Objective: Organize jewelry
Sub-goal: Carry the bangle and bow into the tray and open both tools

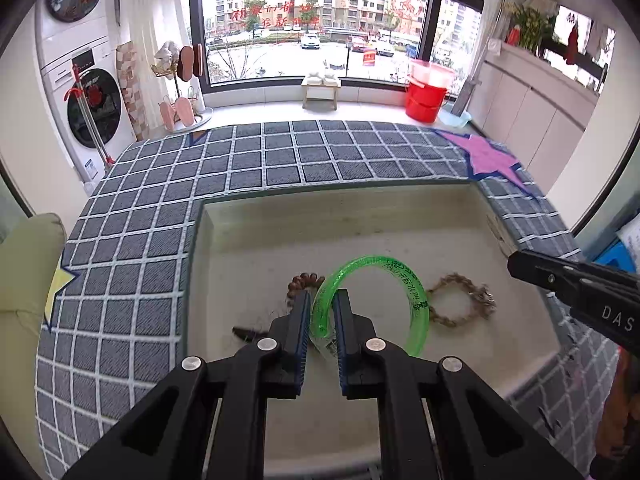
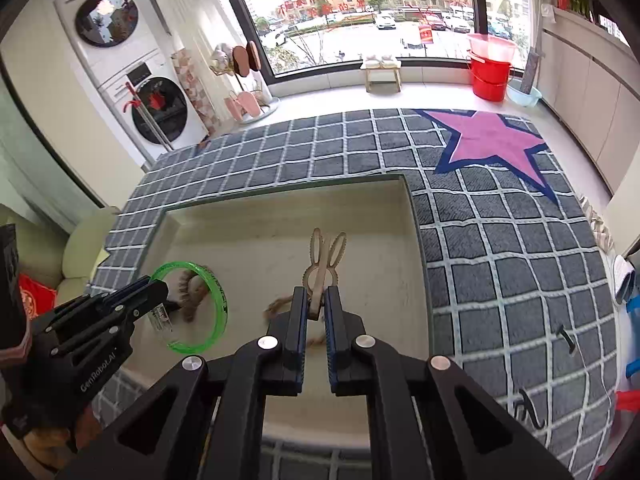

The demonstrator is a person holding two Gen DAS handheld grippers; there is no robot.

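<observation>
Over the cream tray [image 1: 400,216] on the checked rug [image 1: 160,200], the left gripper [image 1: 322,304] clamps a green bangle [image 1: 416,292] with a brown bead bracelet [image 1: 304,280] at its 10 o'clock, while the right gripper [image 2: 316,300] pinches a rabbit-shaped wooden hair clip [image 2: 326,256].

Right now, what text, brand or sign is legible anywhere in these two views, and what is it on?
"GenRobot.AI": side of the left gripper, right wrist view.
"DAS", cut off at the frame edge: right gripper, left wrist view.
Dark print on the green bangle: too small to read.
Red characters on the window: blurred, unreadable.
</observation>
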